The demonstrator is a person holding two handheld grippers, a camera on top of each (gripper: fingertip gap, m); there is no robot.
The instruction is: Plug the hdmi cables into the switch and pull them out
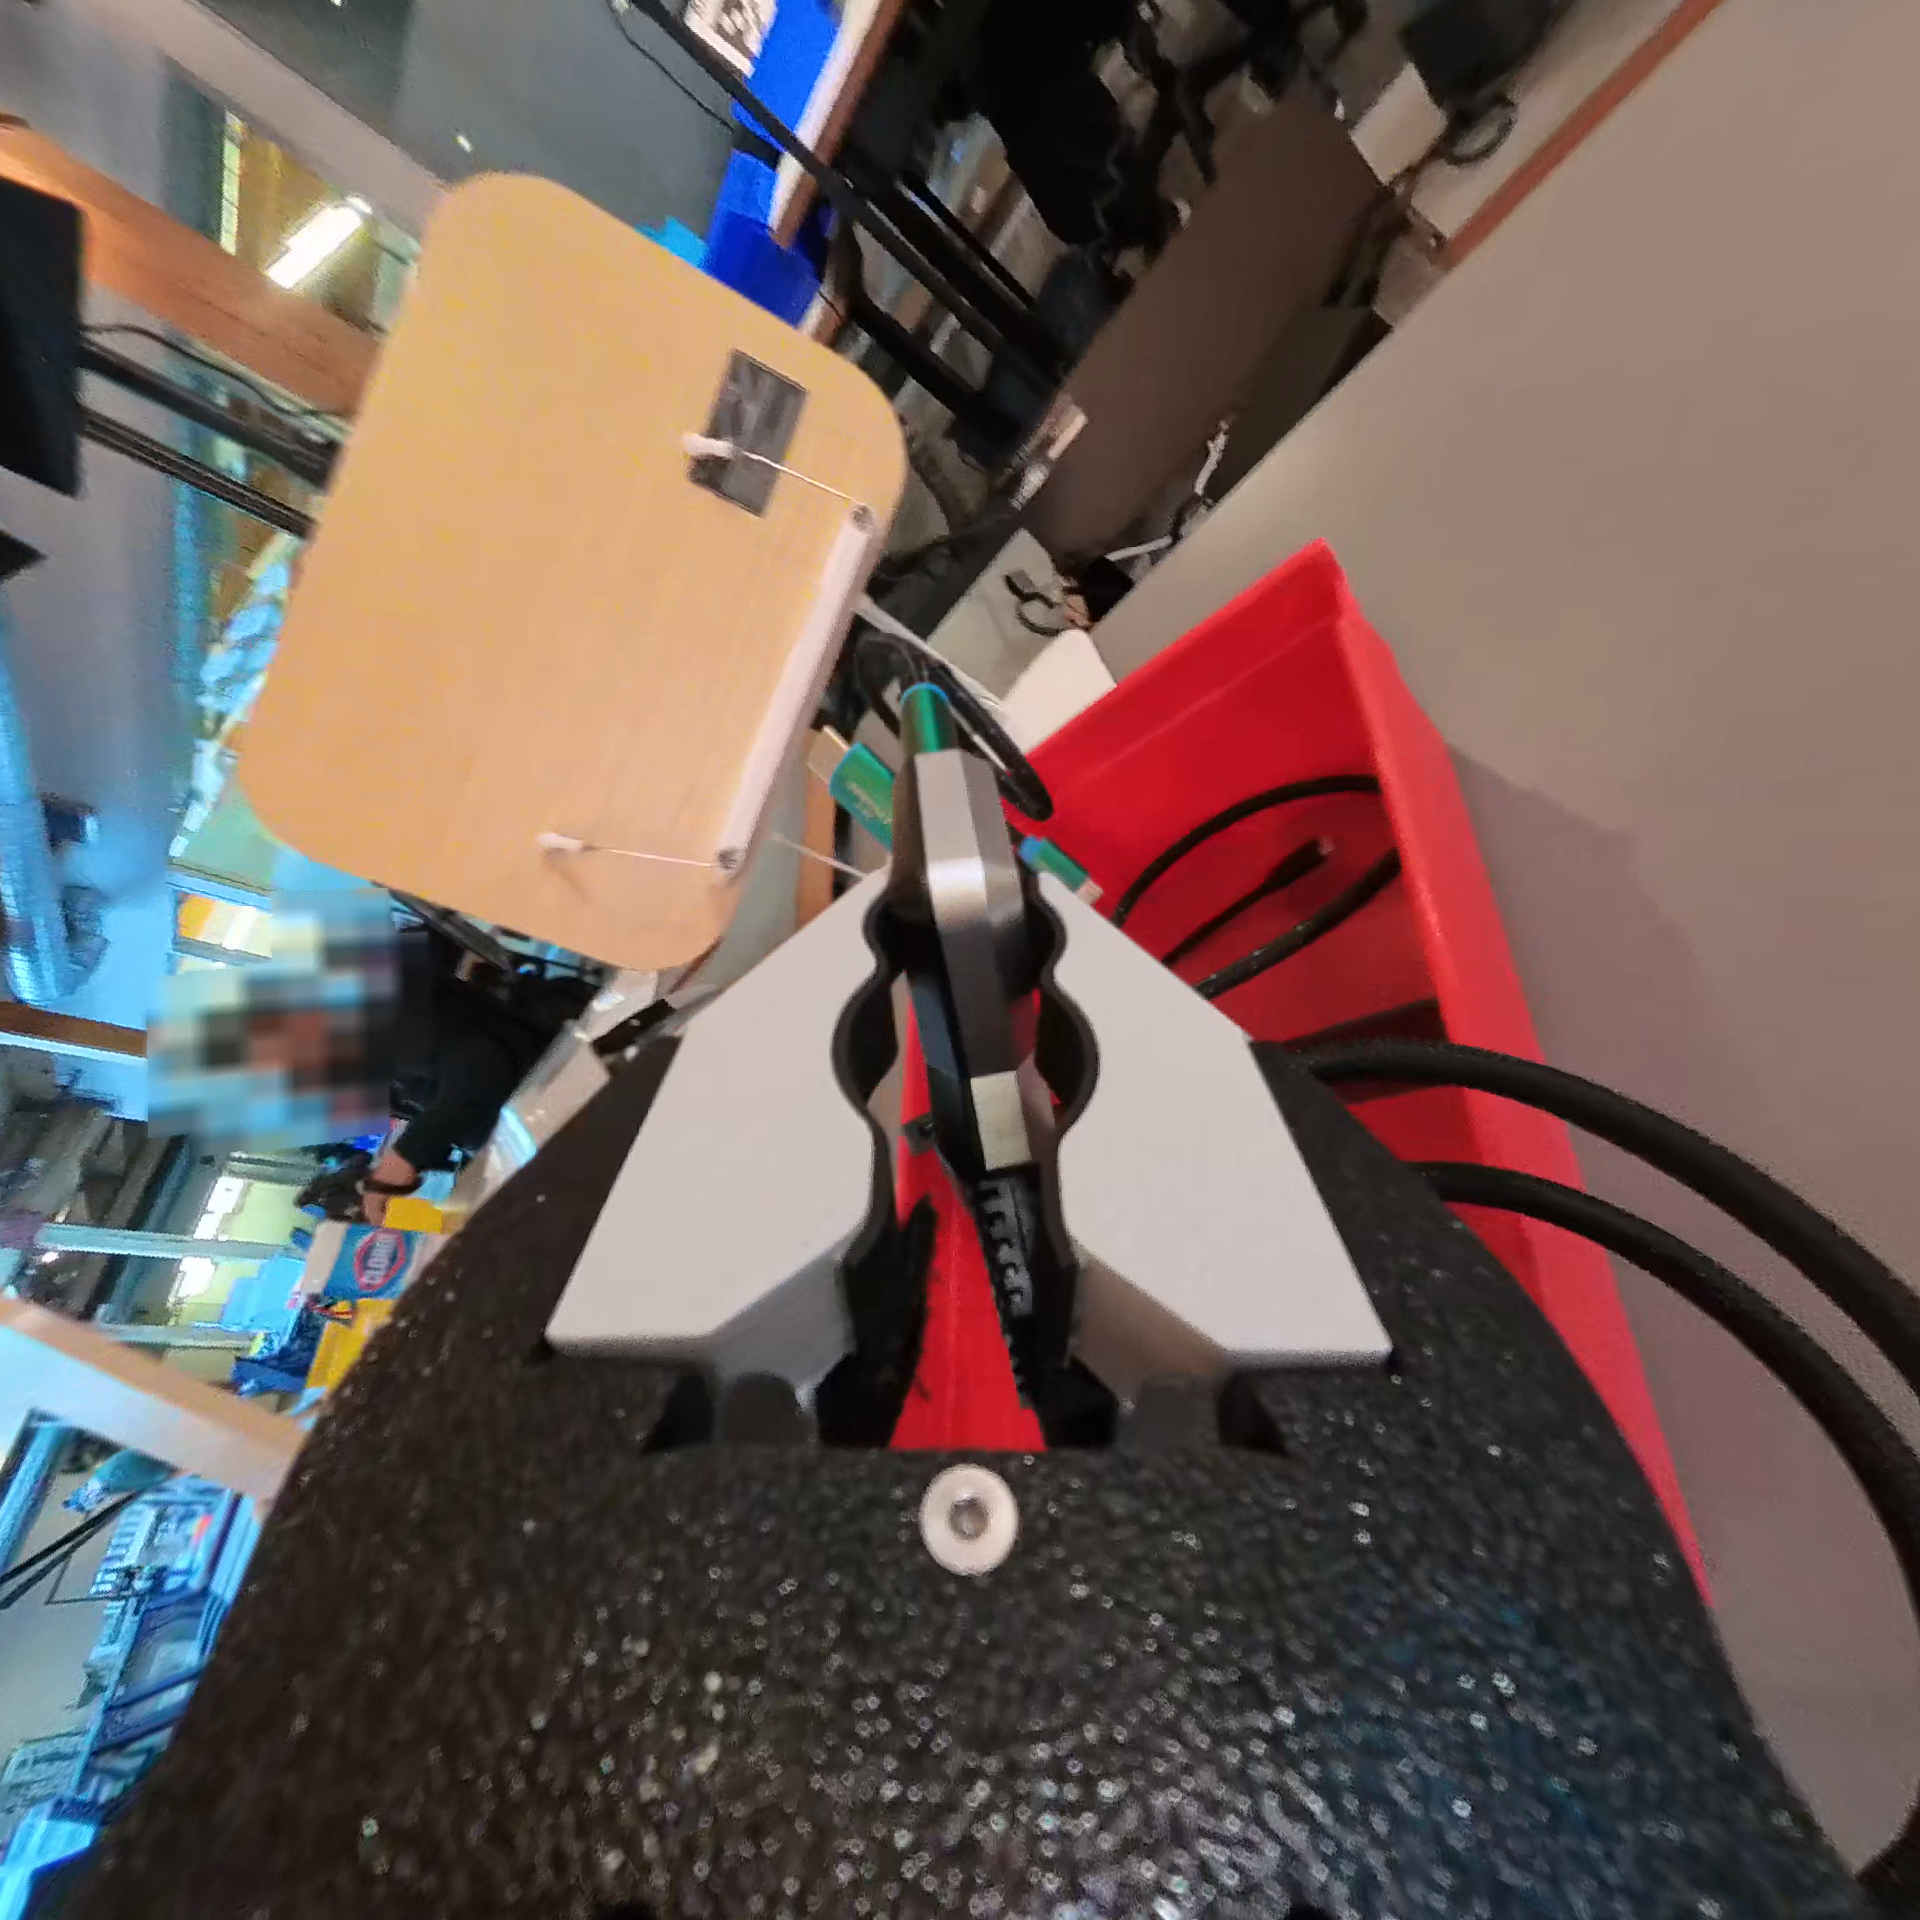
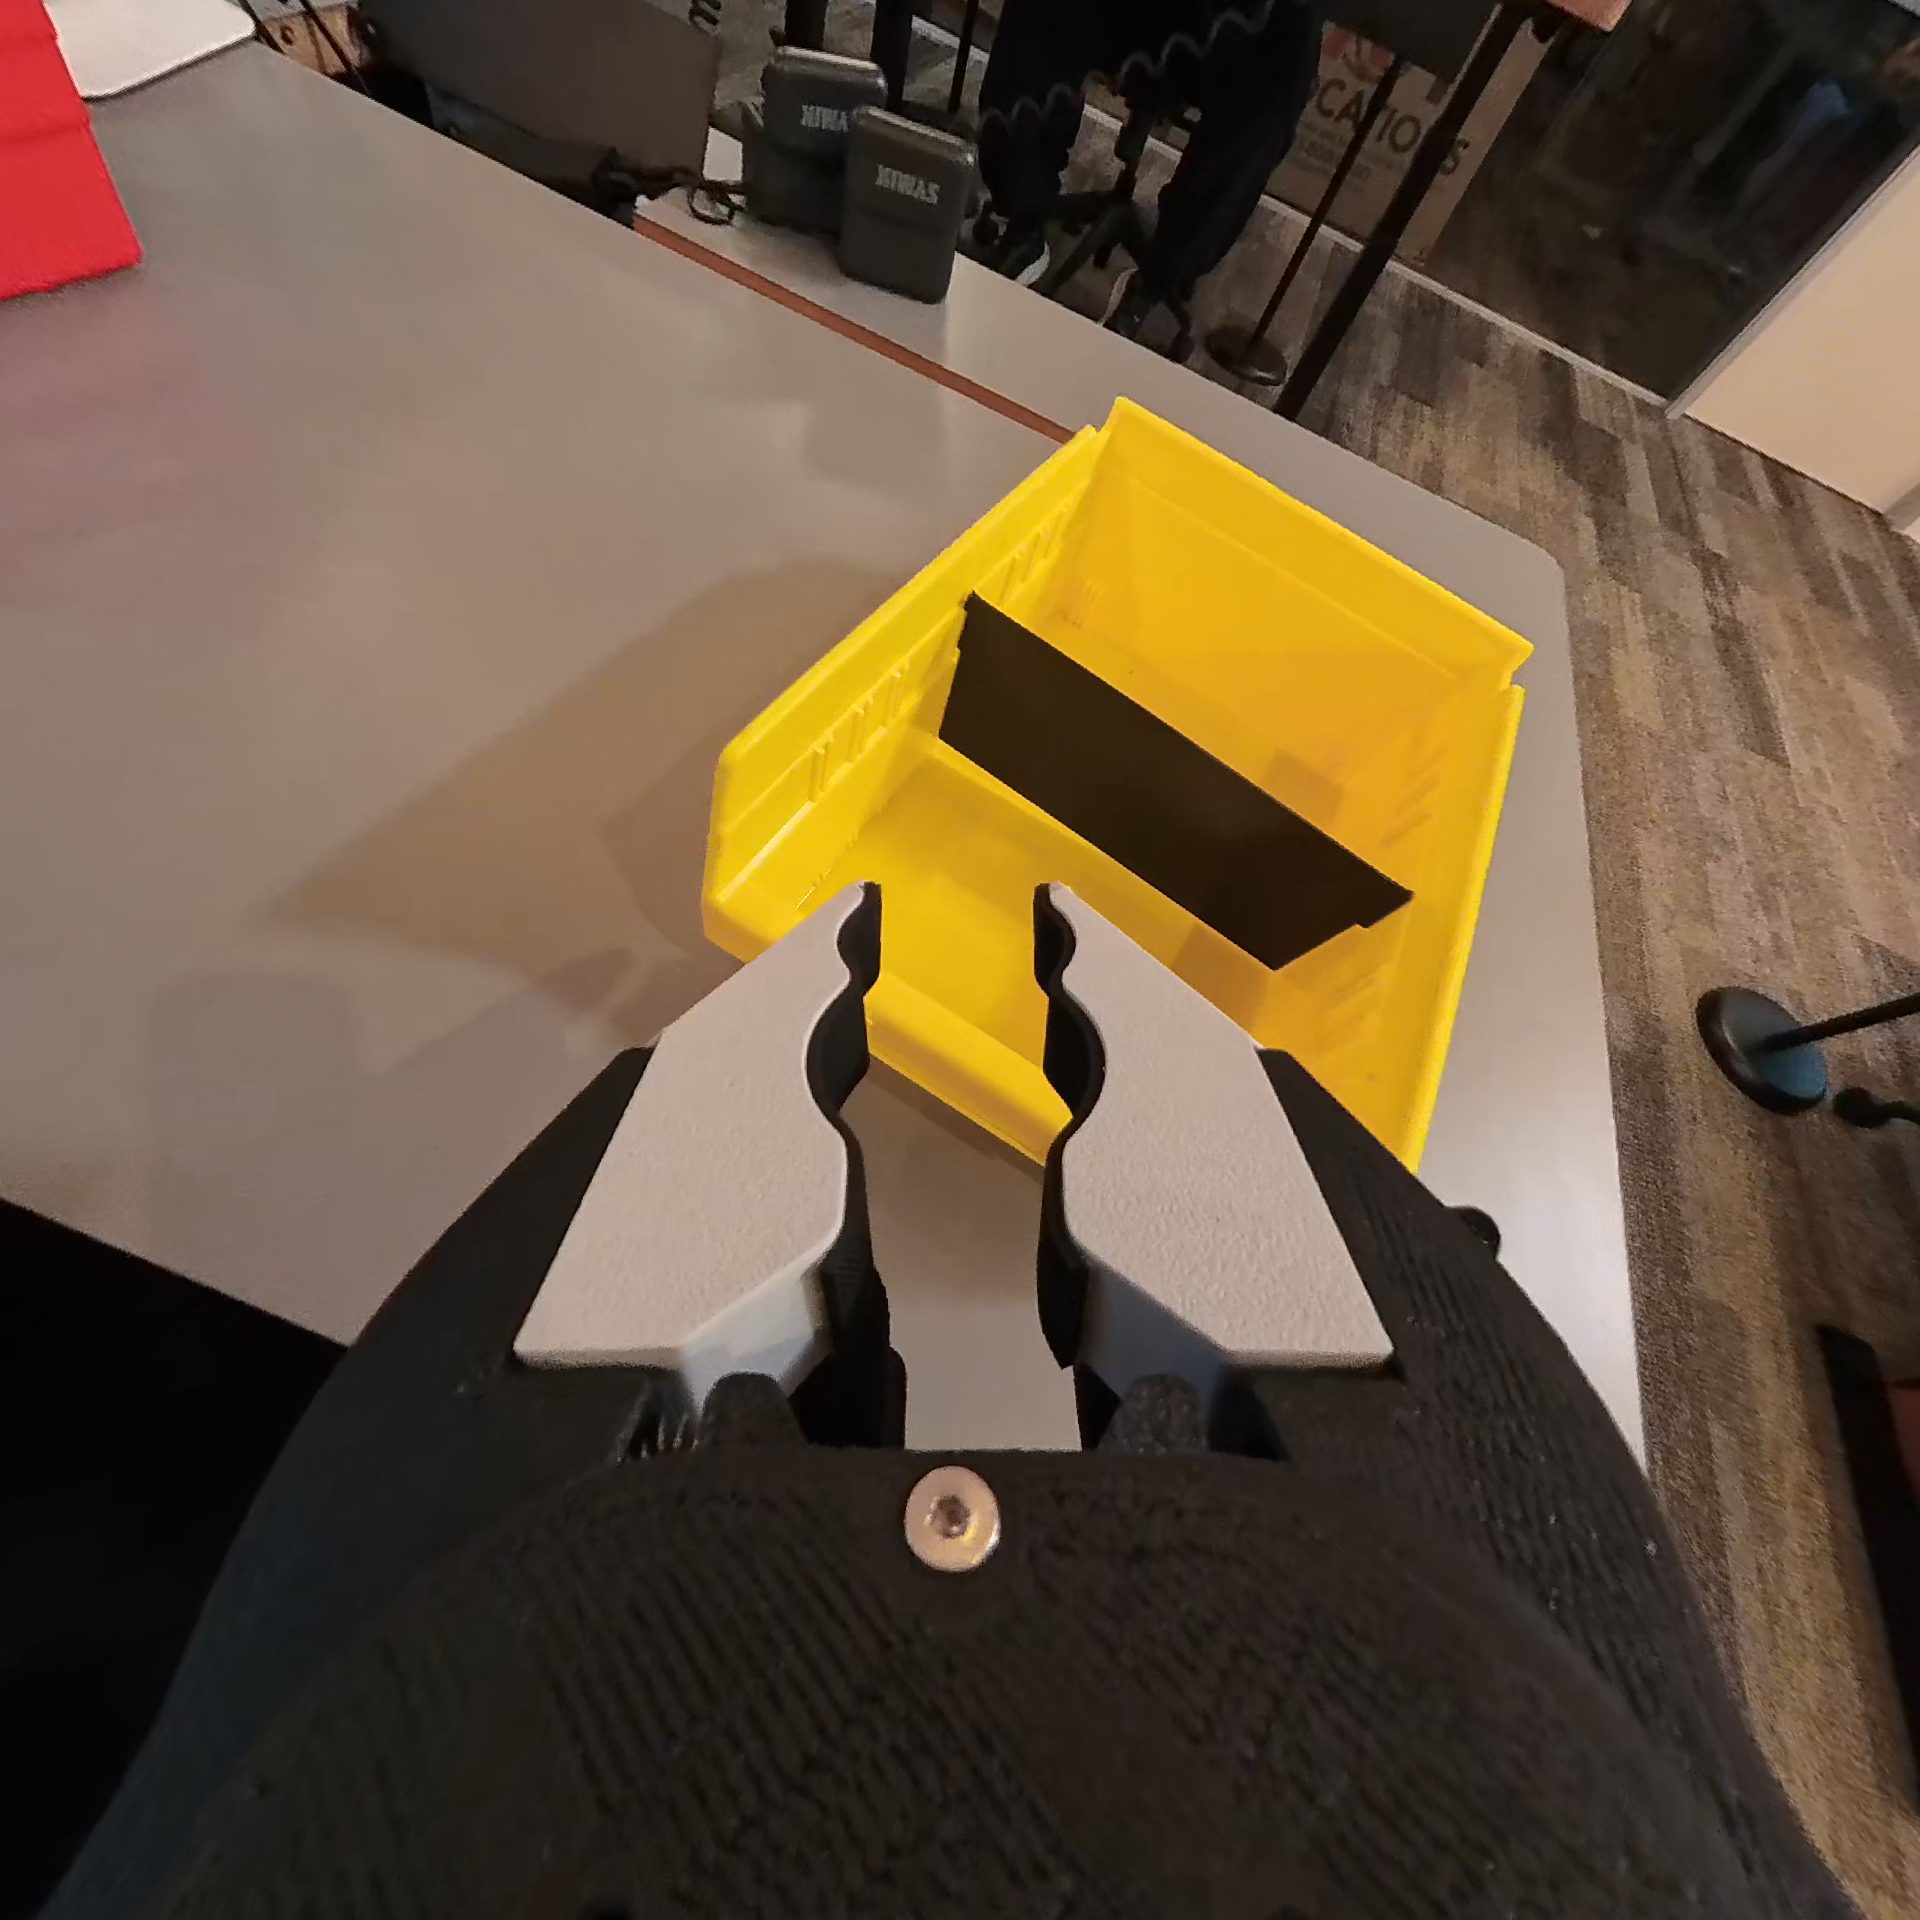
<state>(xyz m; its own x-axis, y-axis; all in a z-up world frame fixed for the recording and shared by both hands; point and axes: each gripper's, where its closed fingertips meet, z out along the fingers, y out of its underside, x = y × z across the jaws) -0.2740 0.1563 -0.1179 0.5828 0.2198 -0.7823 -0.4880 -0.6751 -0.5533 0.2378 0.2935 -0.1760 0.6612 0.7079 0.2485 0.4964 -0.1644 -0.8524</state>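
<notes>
In the left wrist view my left gripper [image 1: 961,896] is shut on a flat silver and black HDMI switch [image 1: 971,831], seen edge-on and held up above the red bin [image 1: 1403,831]. A green cable end [image 1: 925,717] joins the switch's far end. Two green HDMI plugs [image 1: 864,792] [image 1: 1060,864] show beside it, one on each side. A loose black cable [image 1: 1247,904] lies in the red bin. Two black braided cables [image 1: 1621,1117] run off to the right. My right gripper [image 2: 956,894] is open and holds nothing, above the near end of a yellow bin [image 2: 1143,488].
The yellow bin has a black divider [image 2: 1164,800] and stands near the grey table's [image 2: 416,520] right edge, with carpet beyond. The red bin's corner [image 2: 52,156] shows at the far left. A wooden board [image 1: 582,561] with white clips stands beyond the switch. A person's hand [image 1: 384,1179] is farther off. The gap from one gripper's tips to the other's is roughly 55 cm.
</notes>
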